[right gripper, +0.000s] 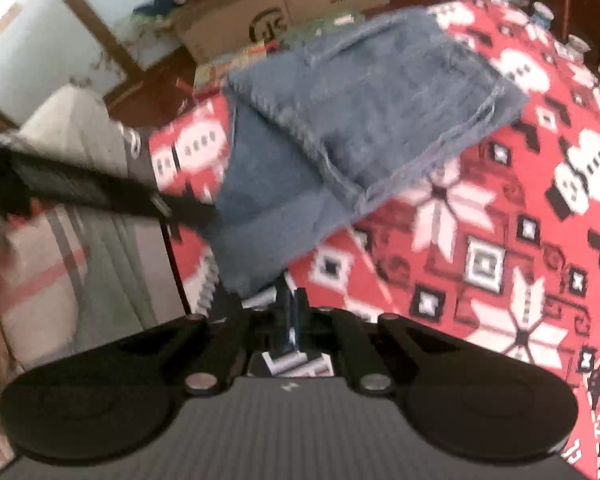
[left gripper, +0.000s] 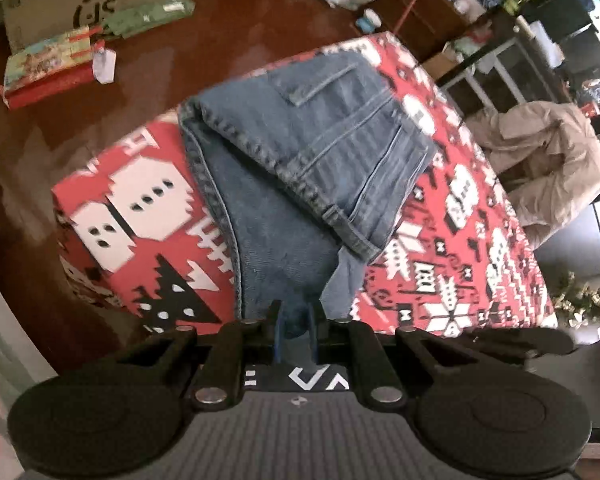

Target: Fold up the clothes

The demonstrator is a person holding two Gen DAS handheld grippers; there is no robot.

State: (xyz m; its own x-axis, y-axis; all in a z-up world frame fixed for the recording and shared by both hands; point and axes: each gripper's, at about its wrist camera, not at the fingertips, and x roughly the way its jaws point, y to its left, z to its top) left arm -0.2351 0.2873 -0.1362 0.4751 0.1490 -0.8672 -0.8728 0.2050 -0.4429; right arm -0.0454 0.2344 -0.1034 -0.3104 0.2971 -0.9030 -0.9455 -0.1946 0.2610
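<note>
A: Tools?
B: My left tool (left gripper: 294, 320) and right tool (right gripper: 290, 300) each clench the jeans' (left gripper: 292, 168) near edge.
A: Jeans?
B: Half-folded on the red surface (left gripper: 460, 208), running away from me (both equally near).

Daylit indoor light, fairly bright, soft, no hard shadows. Left wrist view mostly sharp: jeans (left gripper: 300, 168) seams crisp at centre, slight smear on the red patterned cloth (left gripper: 460, 240) toward 8 o'clock. Wet-looking sheen on the dark floor (left gripper: 220, 40) at 11 o'clock. Right wrist view heavily motion-blurred all over; jeans (right gripper: 360, 120) texture mushy, cloth (right gripper: 500, 240) pattern soft, worst smearing at 9 o'clock. Washed-out pale wall (right gripper: 40, 40) at 10 o'clock, brightest area. Strong fisheye bend and dark corners at the rims of both views. Colours oversaturated, blocky compression noise.
</note>
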